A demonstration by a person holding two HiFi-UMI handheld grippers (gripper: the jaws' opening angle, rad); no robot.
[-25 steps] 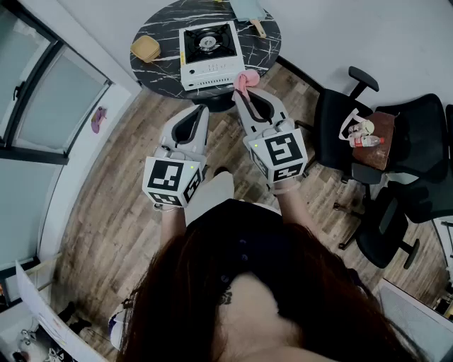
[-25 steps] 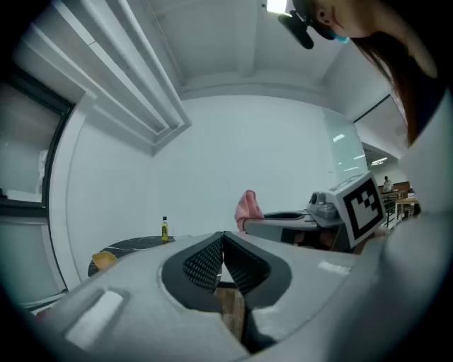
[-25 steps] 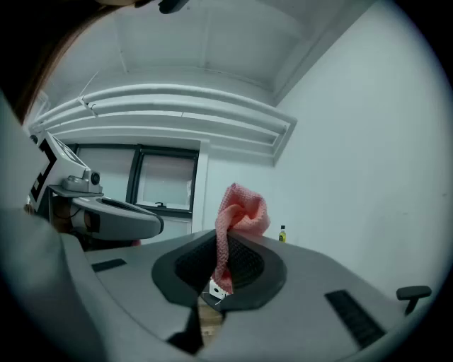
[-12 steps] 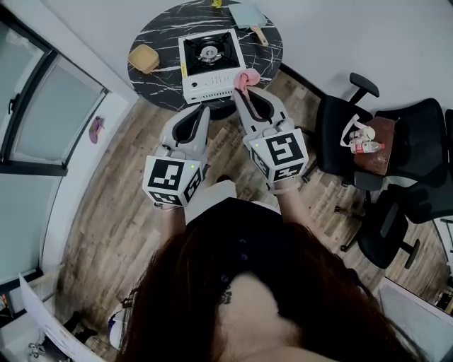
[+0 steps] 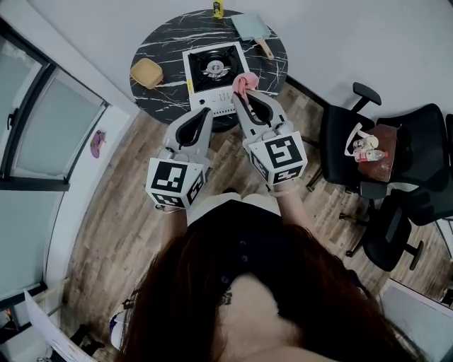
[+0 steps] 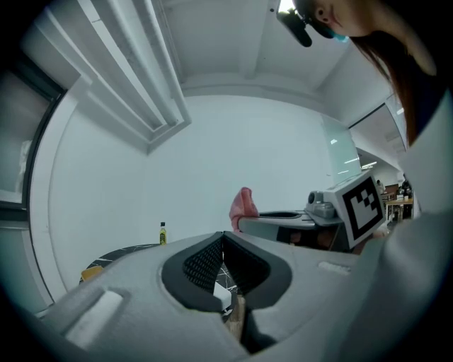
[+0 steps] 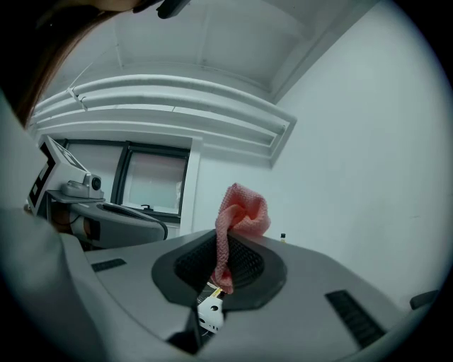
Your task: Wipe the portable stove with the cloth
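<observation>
Head view looks down on a person who holds tongs in each hand over a wooden floor [image 5: 120, 212]. The right tongs [image 5: 246, 95] are clamped on a pink cloth [image 5: 245, 83]. The cloth sticks up out of the tips in a soft bunch. It sits at the near right side of the portable stove [image 5: 214, 74]. I cannot tell if the cloth touches the stove.

The stove is white with a black top and a round burner in the middle. It stands on a round black desk [image 5: 166, 42] with white lines in it. A flat yellow thing [image 5: 146, 73] lies on the desk left of the stove. A pale blue board with a wooden handle [image 5: 249, 27] lies at the far side. A small yellow bottle [image 5: 217, 8] stands near the far edge.

The left tongs [image 5: 205, 112] are close beside the right ones, at the near edge of the desk. Their tips are pressed together with nothing between them.

Right gripper view shows the cloth [image 7: 241, 212] pinched between the dark pads of the right tongs [image 7: 225, 247]. Left gripper view shows the left tongs [image 6: 223, 237] closed and the pink cloth [image 6: 243, 205] off to the side.

Black chairs [image 5: 347, 134] stand to the right of the desk.
</observation>
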